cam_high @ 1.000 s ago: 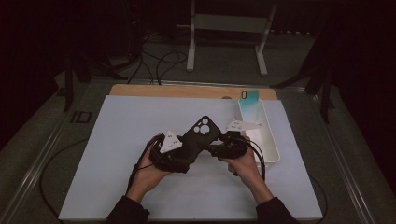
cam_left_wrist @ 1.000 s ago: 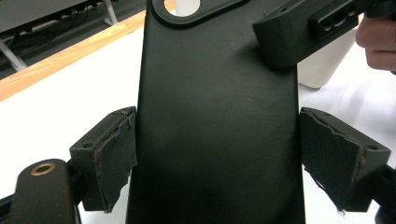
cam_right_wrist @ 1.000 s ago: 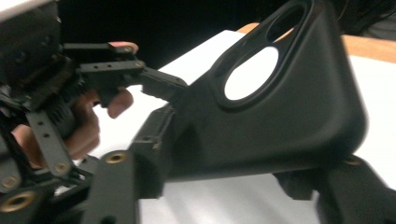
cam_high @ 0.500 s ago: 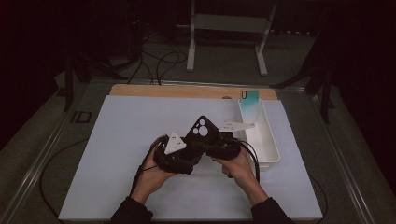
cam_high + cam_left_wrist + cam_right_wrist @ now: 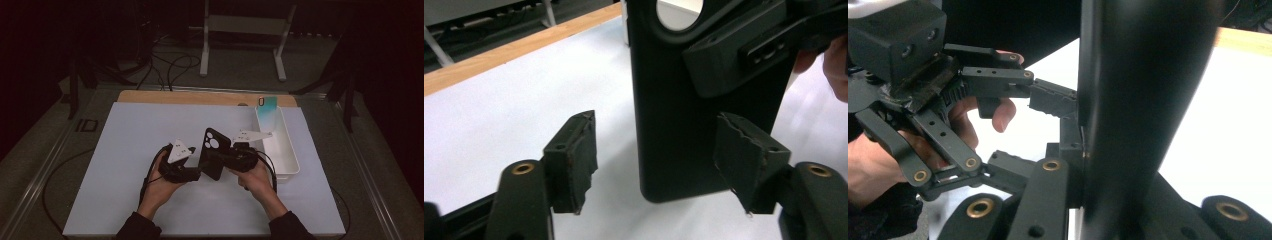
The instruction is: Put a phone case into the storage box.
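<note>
The right gripper point(image 5: 226, 159) clamps the black phone case point(image 5: 213, 152). The left gripper point(image 5: 196, 172), at its 8 o'clock, has been closing, pads apparently not yet pressing; a glancing squeeze could twist the case loose.

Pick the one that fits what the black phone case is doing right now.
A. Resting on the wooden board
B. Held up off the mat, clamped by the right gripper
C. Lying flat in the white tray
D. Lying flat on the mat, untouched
B: the right gripper is shut on the black phone case, which stands tilted above the mat, with the left gripper jaws set open around its lower end.
</note>
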`<action>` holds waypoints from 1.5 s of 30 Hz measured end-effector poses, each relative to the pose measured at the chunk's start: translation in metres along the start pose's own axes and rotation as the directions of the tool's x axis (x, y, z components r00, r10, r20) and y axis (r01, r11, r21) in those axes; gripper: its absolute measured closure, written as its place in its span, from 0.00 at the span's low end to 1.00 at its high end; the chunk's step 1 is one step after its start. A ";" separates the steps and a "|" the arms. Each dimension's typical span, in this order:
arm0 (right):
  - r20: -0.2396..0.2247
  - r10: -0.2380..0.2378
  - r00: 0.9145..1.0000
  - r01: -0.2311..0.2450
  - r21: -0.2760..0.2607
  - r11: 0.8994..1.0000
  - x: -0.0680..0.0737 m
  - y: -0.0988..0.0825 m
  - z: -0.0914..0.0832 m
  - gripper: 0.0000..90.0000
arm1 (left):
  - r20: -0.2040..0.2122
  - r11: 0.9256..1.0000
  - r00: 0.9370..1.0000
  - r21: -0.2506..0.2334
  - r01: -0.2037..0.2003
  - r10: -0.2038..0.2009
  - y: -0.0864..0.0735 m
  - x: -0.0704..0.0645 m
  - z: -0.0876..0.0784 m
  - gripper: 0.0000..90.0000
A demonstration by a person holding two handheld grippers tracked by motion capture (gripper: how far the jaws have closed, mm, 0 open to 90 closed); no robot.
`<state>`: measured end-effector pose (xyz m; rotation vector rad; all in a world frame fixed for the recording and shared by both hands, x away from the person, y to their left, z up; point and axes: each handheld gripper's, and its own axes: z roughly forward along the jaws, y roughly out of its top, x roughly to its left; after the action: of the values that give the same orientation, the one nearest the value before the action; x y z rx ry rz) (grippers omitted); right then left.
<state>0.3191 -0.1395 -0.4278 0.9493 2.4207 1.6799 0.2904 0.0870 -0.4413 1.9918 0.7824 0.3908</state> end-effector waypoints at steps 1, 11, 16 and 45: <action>0.000 -0.004 1.000 0.004 -0.004 1.000 -0.001 0.001 -0.001 0.97 | 0.007 1.000 1.000 -0.004 0.007 -0.007 0.000 0.001 -0.001 0.37; -0.034 -0.029 0.999 0.028 -0.030 0.999 -0.002 0.009 -0.012 0.97 | 0.122 0.999 0.991 0.028 0.041 -0.044 -0.006 0.007 0.000 0.21; -0.063 -0.048 0.997 0.046 -0.042 0.998 0.000 0.012 -0.015 0.97 | 0.162 0.998 0.986 0.046 0.035 -0.042 -0.007 0.005 0.004 0.17; -0.225 -0.137 0.965 0.135 -0.021 0.991 0.007 0.011 -0.013 0.95 | 0.348 1.000 0.938 0.015 -0.001 -0.004 -0.013 -0.001 0.003 0.56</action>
<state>0.3141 -0.1443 -0.4111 0.6030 2.5494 1.8337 0.2864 0.0894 -0.4543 1.9988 0.5621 0.0255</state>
